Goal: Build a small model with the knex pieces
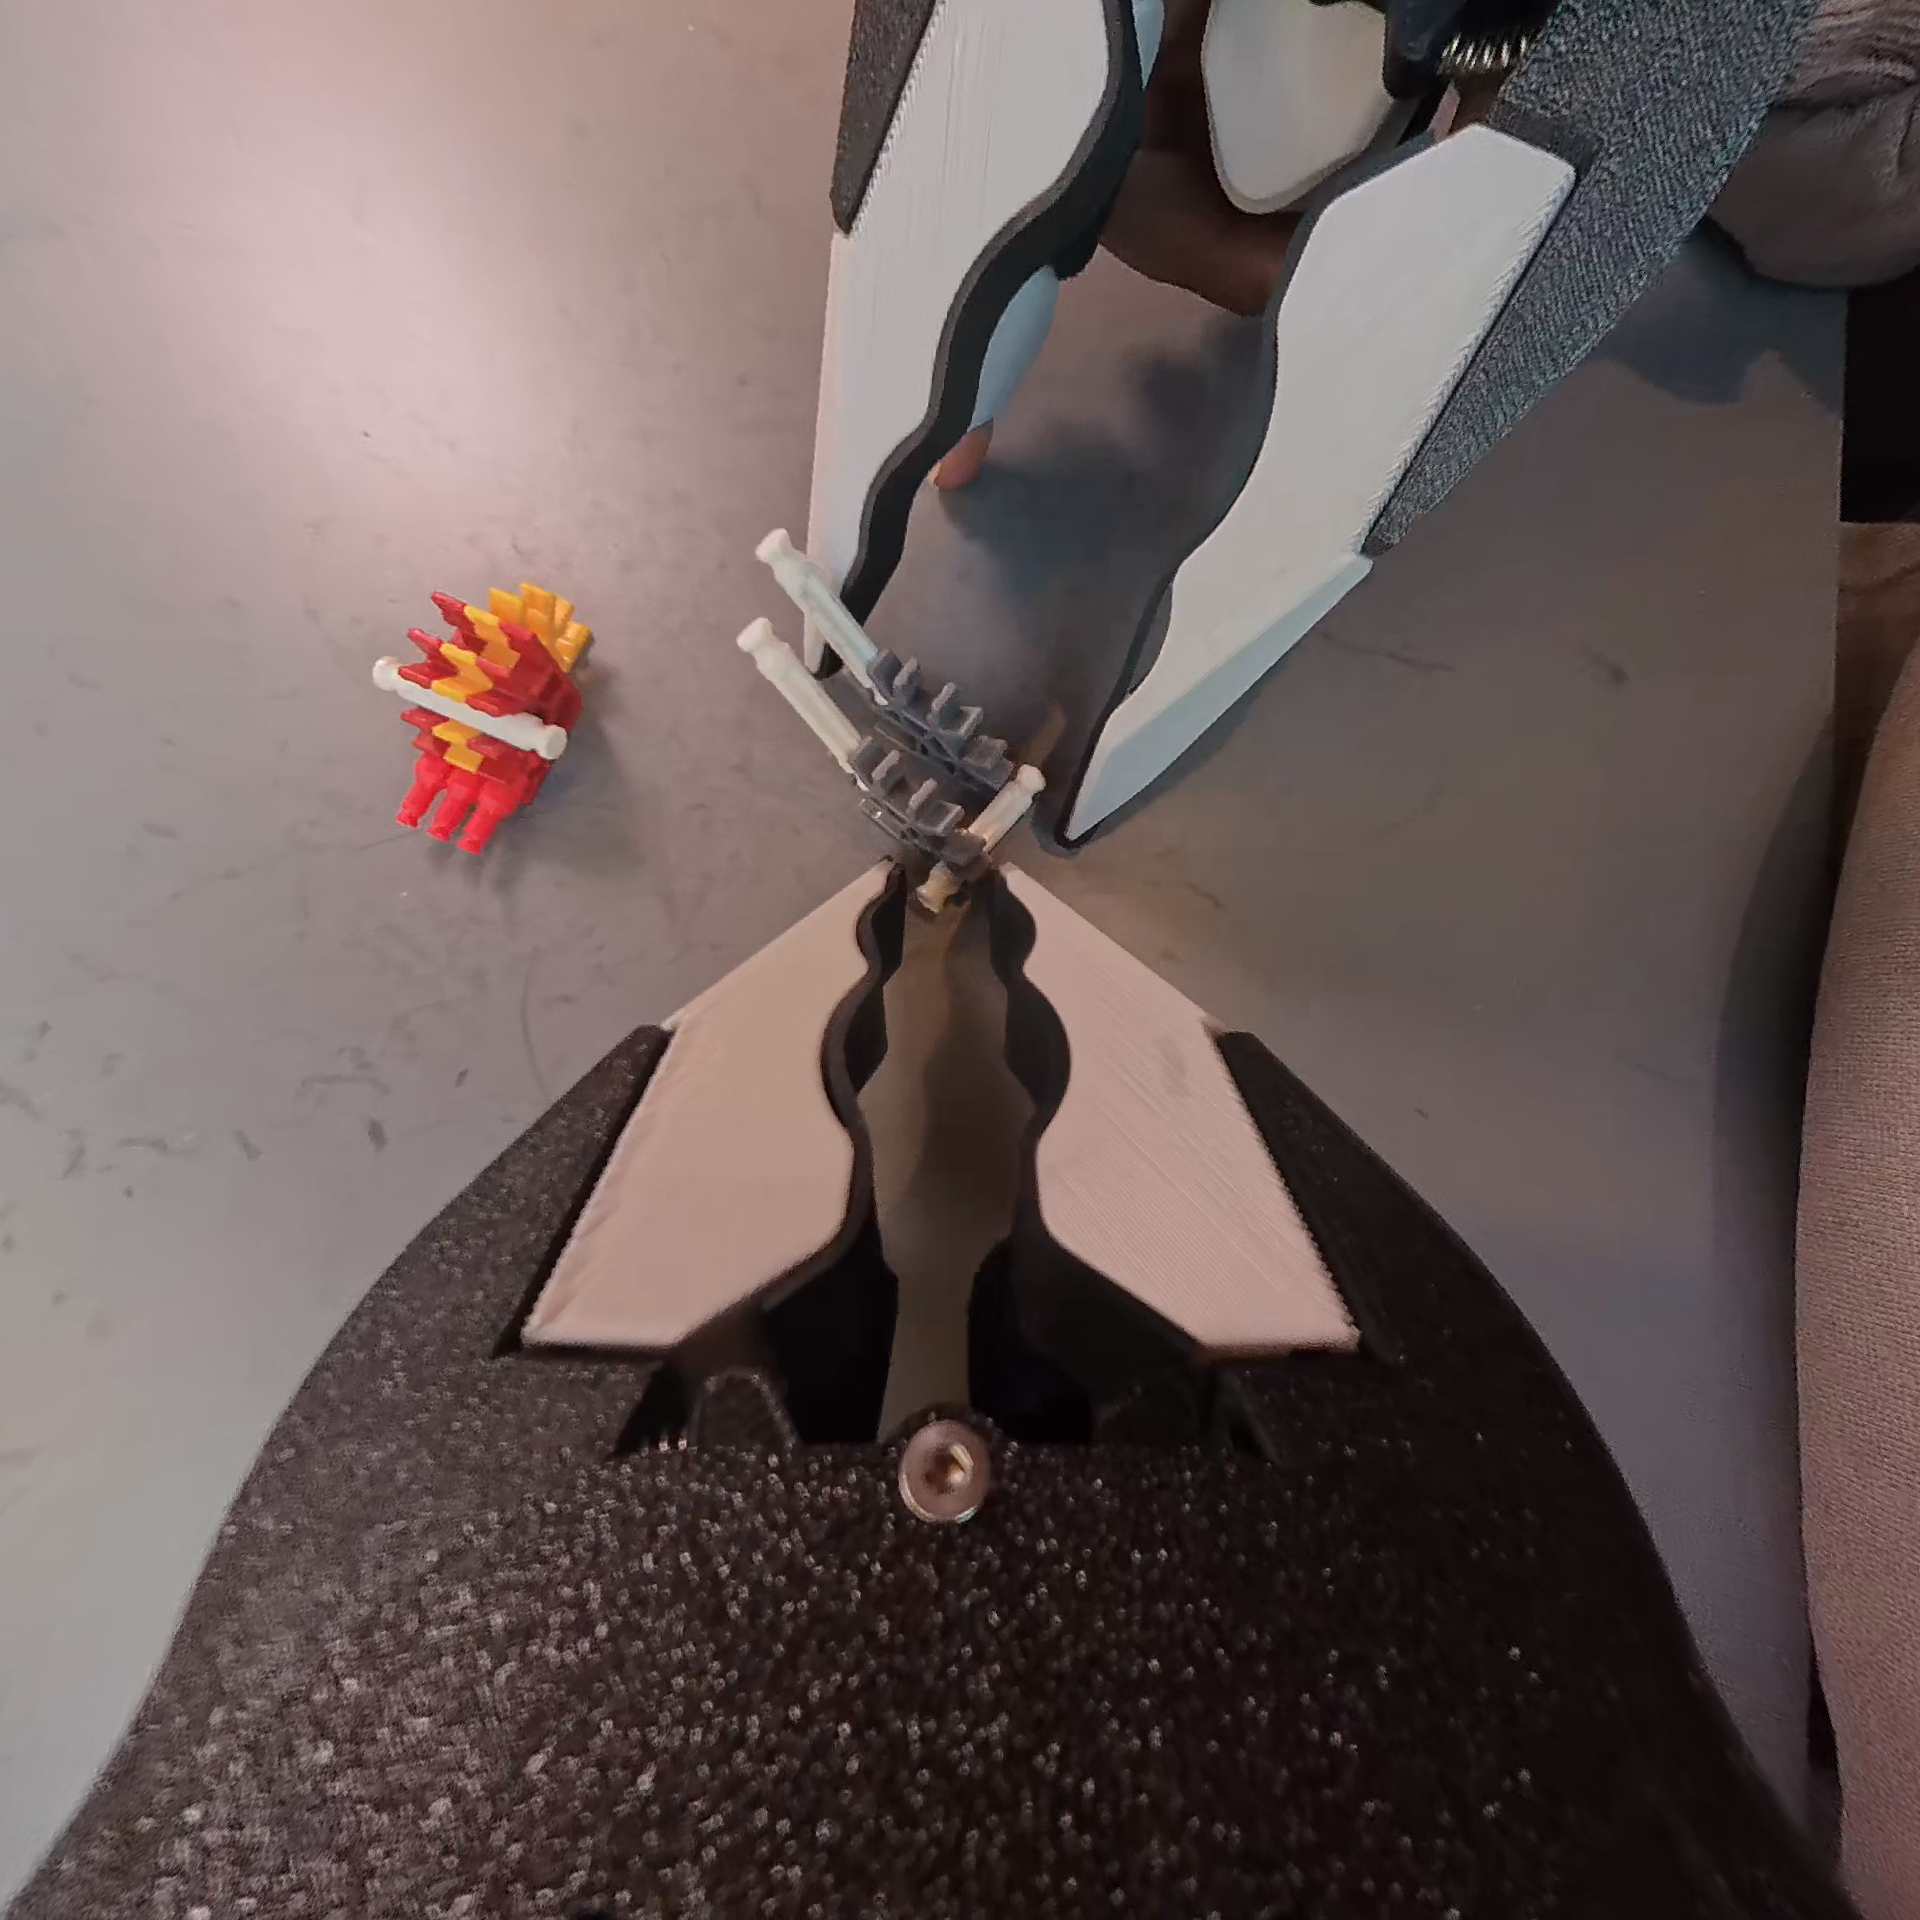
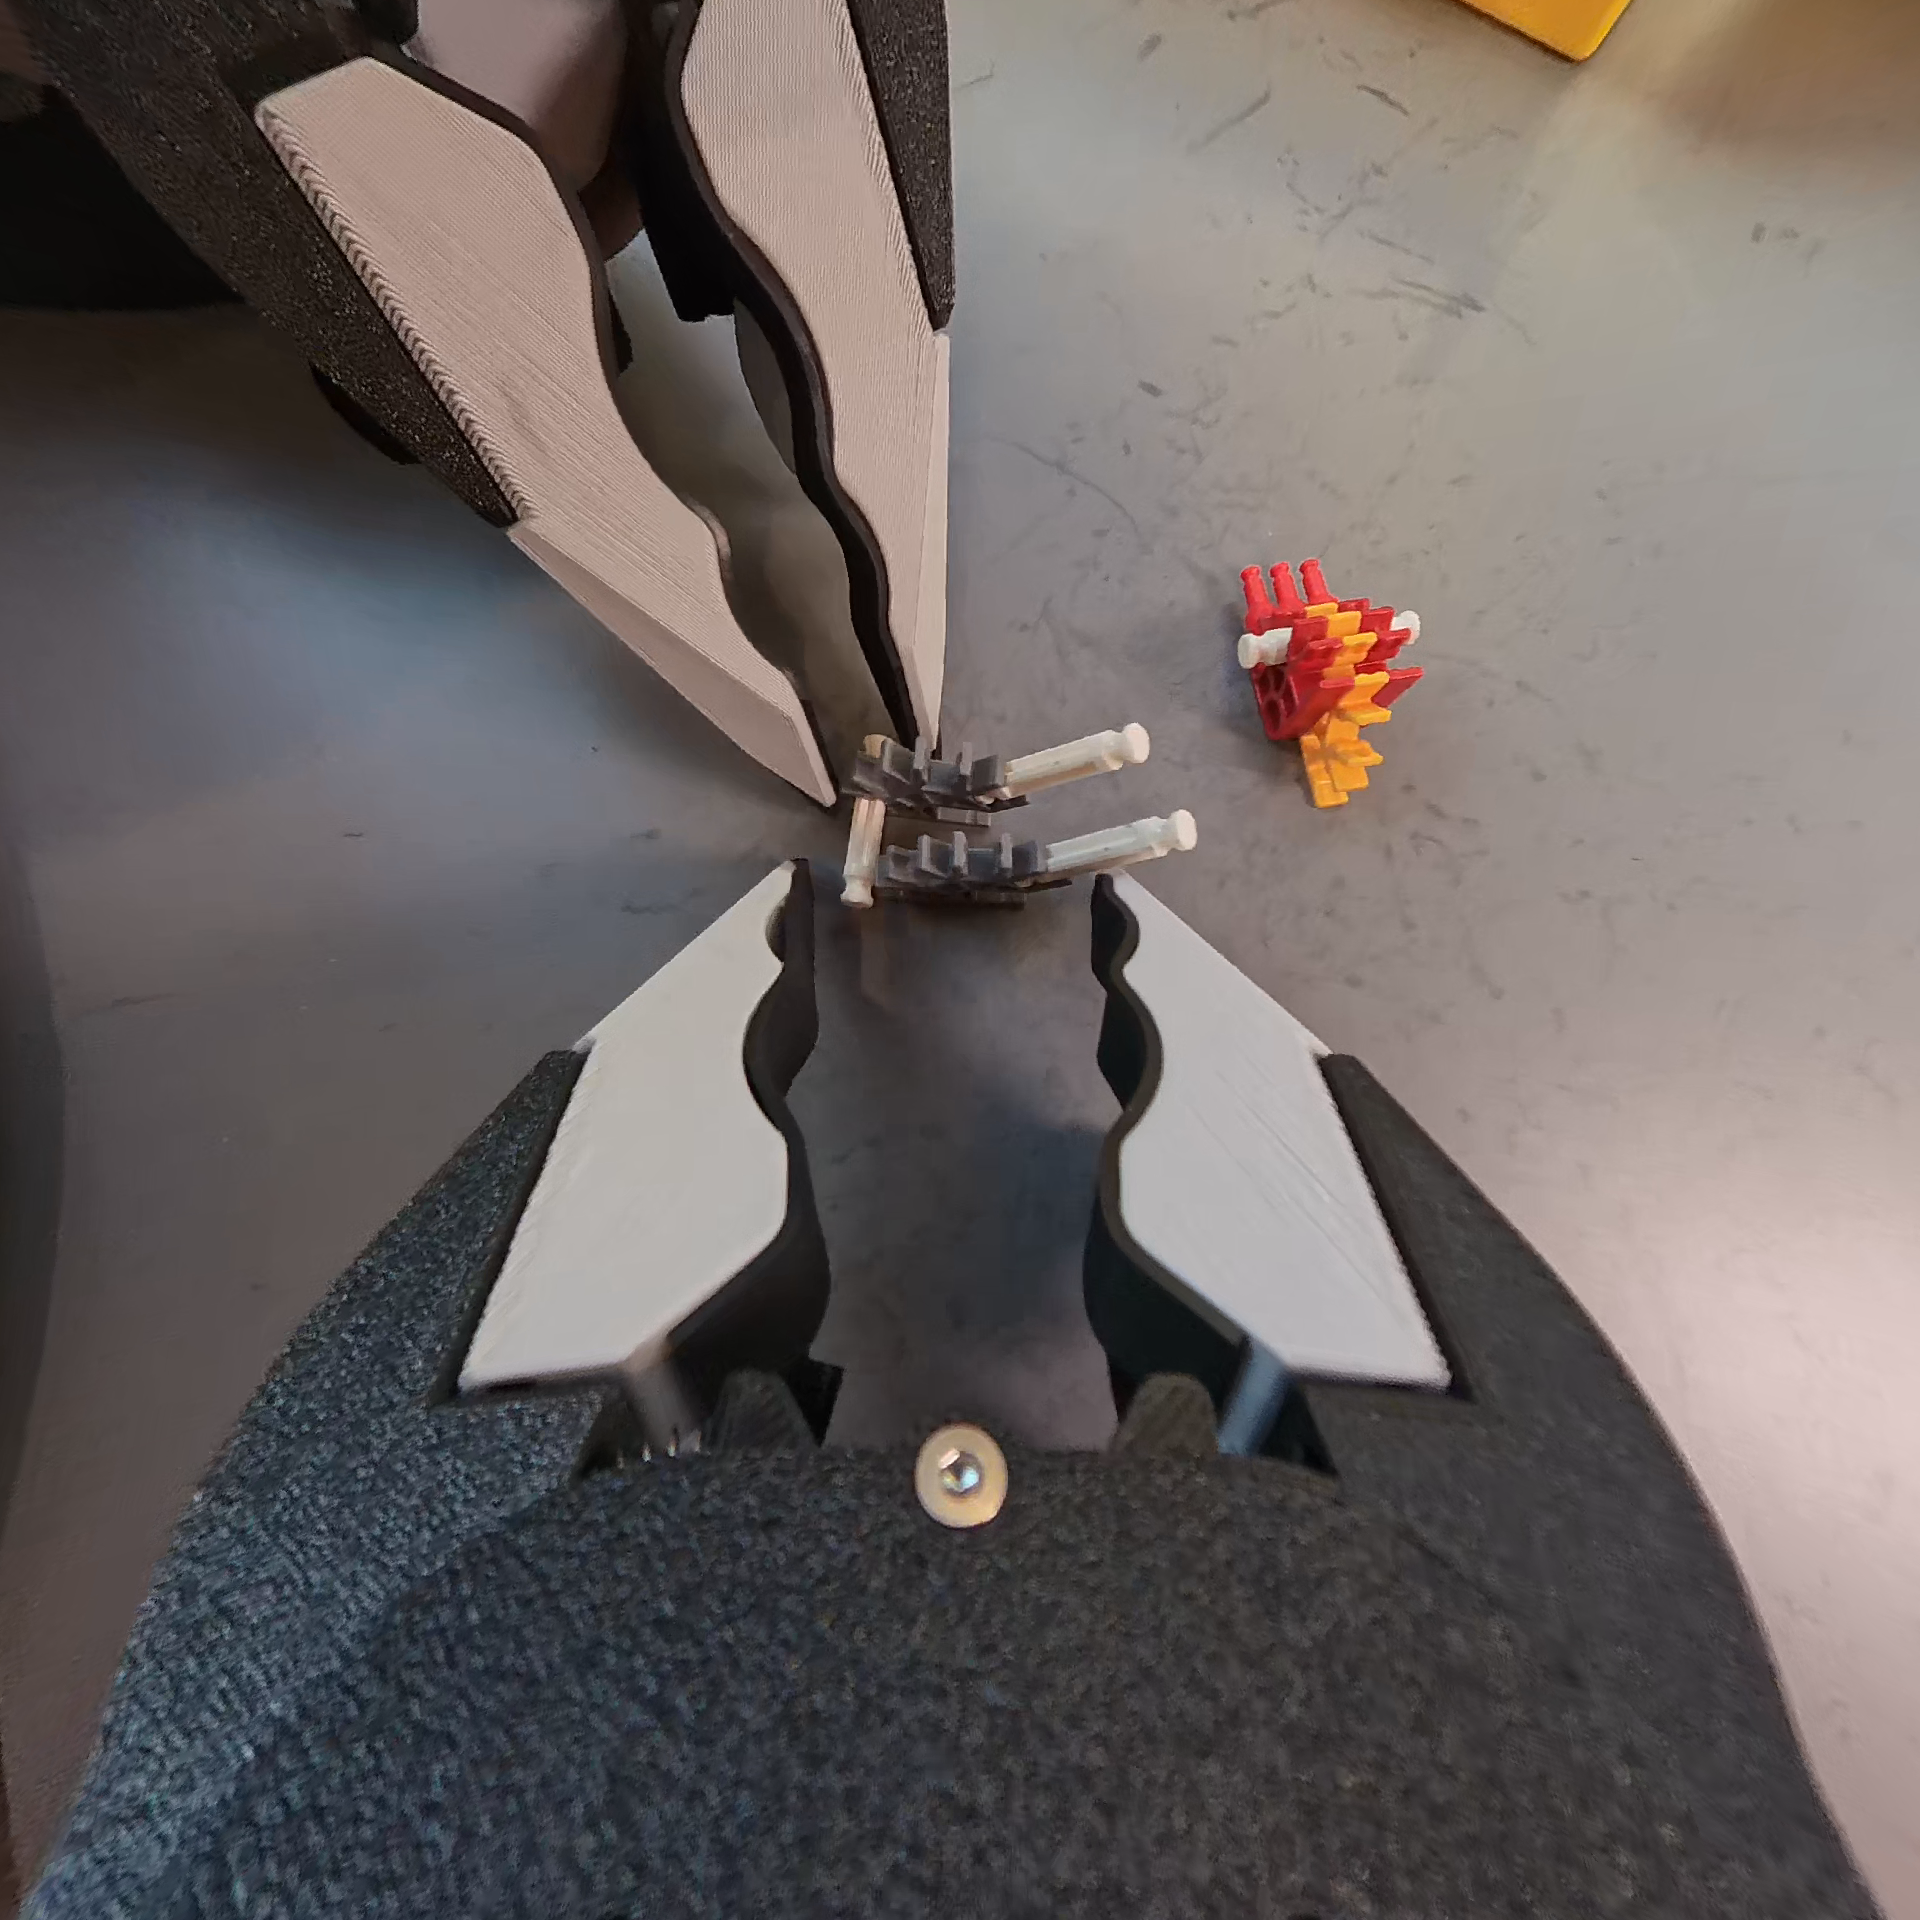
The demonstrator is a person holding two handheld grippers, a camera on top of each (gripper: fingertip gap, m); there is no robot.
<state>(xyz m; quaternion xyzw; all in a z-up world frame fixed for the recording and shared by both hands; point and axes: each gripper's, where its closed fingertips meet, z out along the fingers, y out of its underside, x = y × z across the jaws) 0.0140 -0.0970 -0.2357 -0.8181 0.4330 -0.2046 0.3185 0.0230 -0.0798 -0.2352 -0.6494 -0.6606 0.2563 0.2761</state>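
Scuffed grey tabletop [image 2: 1455,1039]. Left gripper [image 1: 940,883] pinched, apparently on the grey-and-white connector piece [image 2: 966,821]; right gripper [image 2: 945,883] spread at its 6 o'clock. Light, stiff, snap-apart: grip the grey hubs. Red-yellow cluster [image 2: 1325,675] at 2 o'clock.

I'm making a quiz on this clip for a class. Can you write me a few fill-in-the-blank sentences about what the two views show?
1. The left tongs are ____ on the grey toothed plastic assembly with white rods.
2. The right tongs stand ____, holding nothing.
3. The red and ____ toothed plastic cluster lies apart on the grey tabletop.

Missing words: shut; open; yellow
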